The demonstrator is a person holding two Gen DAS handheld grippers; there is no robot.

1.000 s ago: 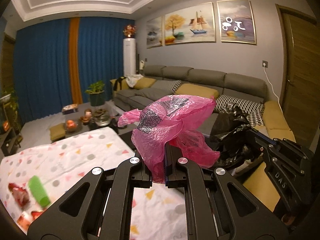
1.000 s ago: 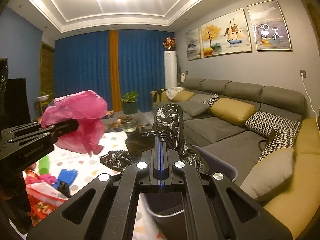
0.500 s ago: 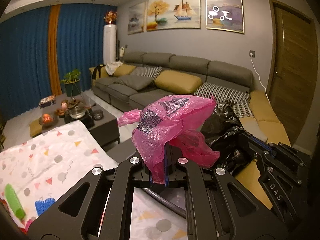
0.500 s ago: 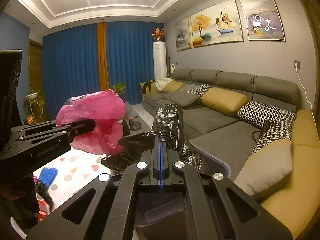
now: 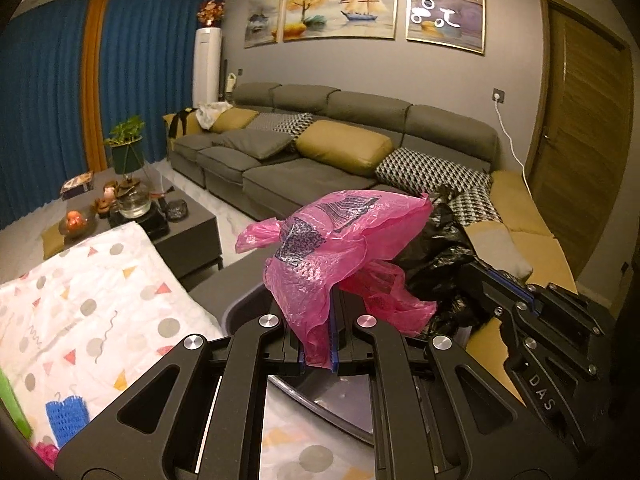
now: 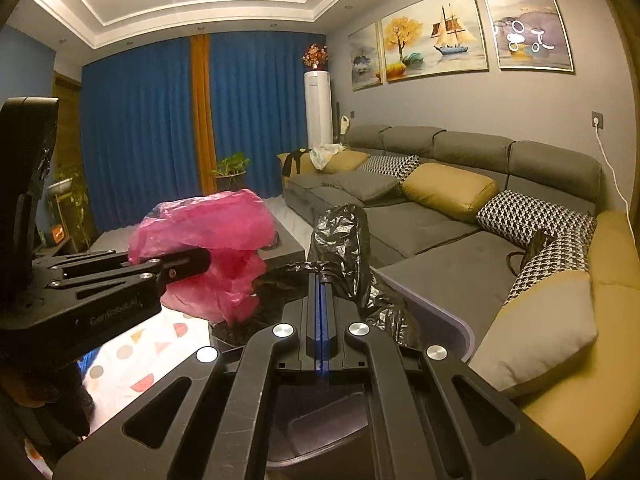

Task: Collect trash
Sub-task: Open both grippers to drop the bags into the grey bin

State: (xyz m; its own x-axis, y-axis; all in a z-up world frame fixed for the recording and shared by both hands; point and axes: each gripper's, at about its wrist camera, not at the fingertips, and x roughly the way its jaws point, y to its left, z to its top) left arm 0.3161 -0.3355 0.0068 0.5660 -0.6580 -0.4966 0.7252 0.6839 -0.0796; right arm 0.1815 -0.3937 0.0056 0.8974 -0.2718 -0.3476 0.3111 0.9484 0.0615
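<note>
Two grippers were shut on plastic: the left gripper [image 5: 318,320] had its jaws clamped on a crumpled pink bag [image 5: 340,240], and the right gripper [image 6: 322,280] had its jaws pinched on the black trash bag [image 6: 348,240]. Both bags hung over a grey bin [image 6: 448,316], beside the patterned table [image 5: 92,300]. Beyond stood the grey sofa [image 5: 320,148].

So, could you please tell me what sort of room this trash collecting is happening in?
Almost certainly a home living room: a long grey sectional sofa with cushions, framed paintings on the wall, and a low coffee table carrying a tea set before blue curtains.
</note>
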